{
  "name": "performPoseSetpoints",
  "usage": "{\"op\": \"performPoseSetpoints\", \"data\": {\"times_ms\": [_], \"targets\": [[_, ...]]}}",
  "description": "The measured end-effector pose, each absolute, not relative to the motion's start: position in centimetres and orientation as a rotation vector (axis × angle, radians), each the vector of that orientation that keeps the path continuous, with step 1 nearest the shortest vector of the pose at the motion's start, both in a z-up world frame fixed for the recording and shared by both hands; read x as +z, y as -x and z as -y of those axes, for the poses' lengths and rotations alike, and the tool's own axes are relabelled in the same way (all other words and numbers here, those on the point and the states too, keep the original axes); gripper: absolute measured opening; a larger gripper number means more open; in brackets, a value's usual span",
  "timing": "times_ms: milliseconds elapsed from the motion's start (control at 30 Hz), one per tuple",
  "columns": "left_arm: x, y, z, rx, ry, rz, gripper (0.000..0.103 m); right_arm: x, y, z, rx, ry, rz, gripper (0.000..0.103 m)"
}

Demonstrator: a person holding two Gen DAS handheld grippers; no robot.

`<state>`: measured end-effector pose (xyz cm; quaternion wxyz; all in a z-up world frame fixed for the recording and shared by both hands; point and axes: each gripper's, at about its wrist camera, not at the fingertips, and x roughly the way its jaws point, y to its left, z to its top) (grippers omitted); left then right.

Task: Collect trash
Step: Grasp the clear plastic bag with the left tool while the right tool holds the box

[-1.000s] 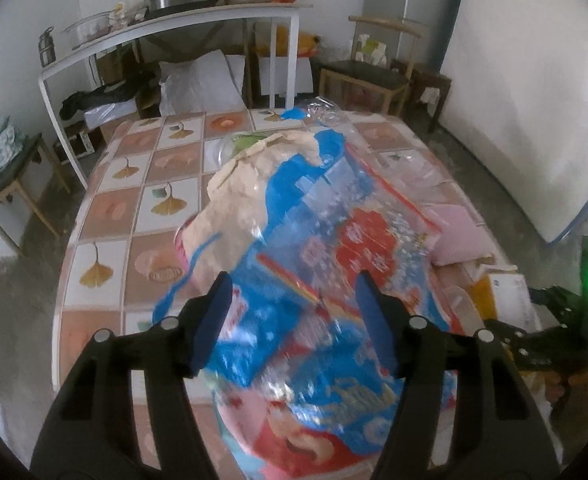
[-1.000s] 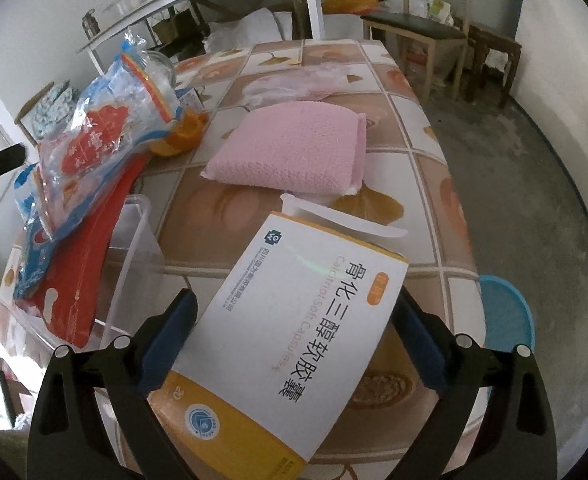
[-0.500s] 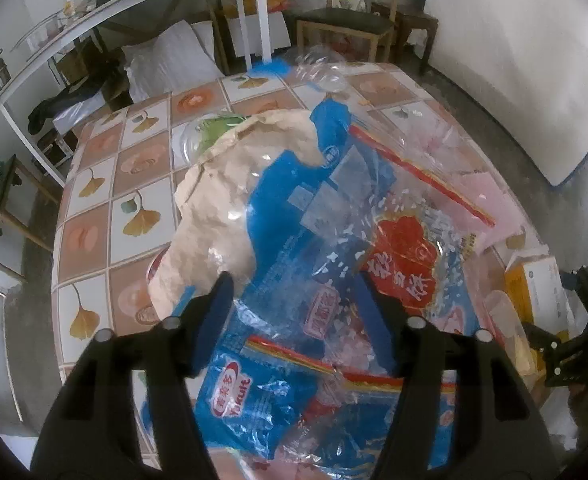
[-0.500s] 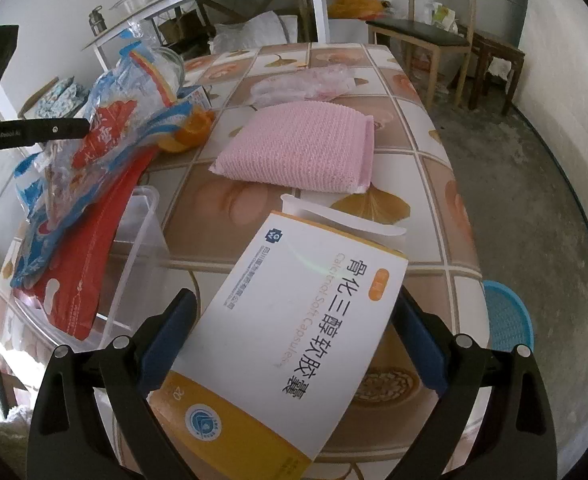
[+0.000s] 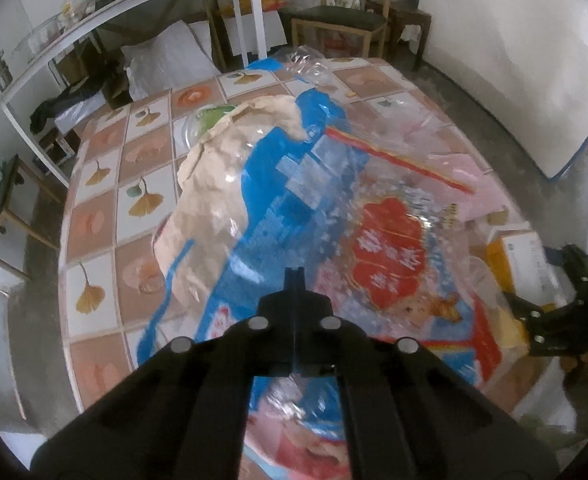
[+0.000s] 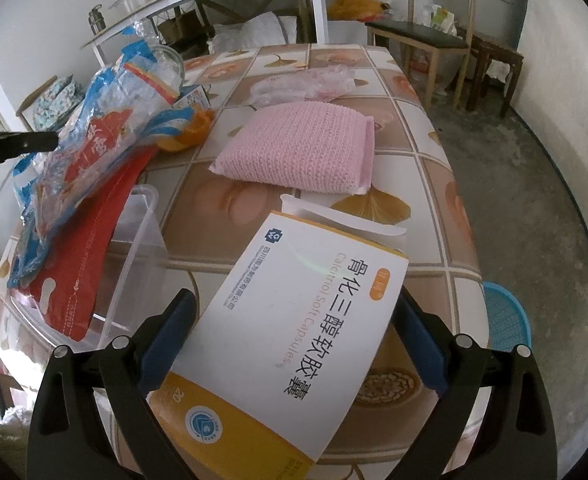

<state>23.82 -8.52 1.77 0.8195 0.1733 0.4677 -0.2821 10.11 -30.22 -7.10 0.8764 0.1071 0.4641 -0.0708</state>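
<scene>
- left hand-held gripper (image 5: pixel 294 276): jaws just closed, pinching the plastic bags (image 5: pixel 334 216);
- right hand-held gripper (image 6: pixel 294 336): clamped on medicine box (image 6: pixel 294 320), pink cloth (image 6: pixel 302 152) at 12 o'clock on desk (image 6: pixel 434 184)

far left of the surface (image 5: pixel 105 152) is open tile, but the plastic wrapper pile (image 5: pixel 334 216) blocks the middle and near right
</scene>
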Motion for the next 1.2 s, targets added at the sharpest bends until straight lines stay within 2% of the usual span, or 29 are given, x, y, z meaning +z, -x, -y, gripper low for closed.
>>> {"op": "performPoseSetpoints", "data": {"times_ms": [267,333,367,400,433,733,767,900,1200], "targets": [[2.3,-19.9,5.7,-0.696,-0.205,-1.069,0.0,-7.1,-10.1,30.2,-0.147,-0.213,-0.969,0.093],[2.3,-19.8,5.5,-0.693,-0.203,-1.053,0.018,-7.1,-10.2,30.1,-0.147,-0.21,-0.97,0.093],[2.3,-20.0,5.4,-0.667,-0.213,-1.036,0.046,-7.1,-10.2,30.1,-0.149,-0.208,-0.971,0.093],[2.3,-20.3,5.3,-0.646,-0.21,-1.021,0.062,-7.1,-10.2,30.0,-0.149,-0.207,-0.971,0.093],[2.3,-20.6,5.3,-0.635,-0.199,-1.011,0.063,-7.0,-10.2,30.0,-0.151,-0.205,-0.969,0.093],[-0.1,-26.1,5.7,-0.631,-0.104,-1.12,0.061,-7.1,-10.4,29.7,-0.158,-0.191,-0.969,0.093],[-0.2,-26.4,5.8,-0.636,-0.098,-1.129,0.058,-7.2,-10.4,29.7,-0.157,-0.192,-0.969,0.093],[-0.3,-26.5,6.0,-0.644,-0.132,-1.142,0.037,-7.2,-10.4,29.7,-0.159,-0.194,-0.97,0.093],[0.8,-25.0,5.9,-0.633,-0.164,-1.111,0.022,-7.3,-10.6,29.6,-0.159,-0.184,-0.97,0.093]]}}
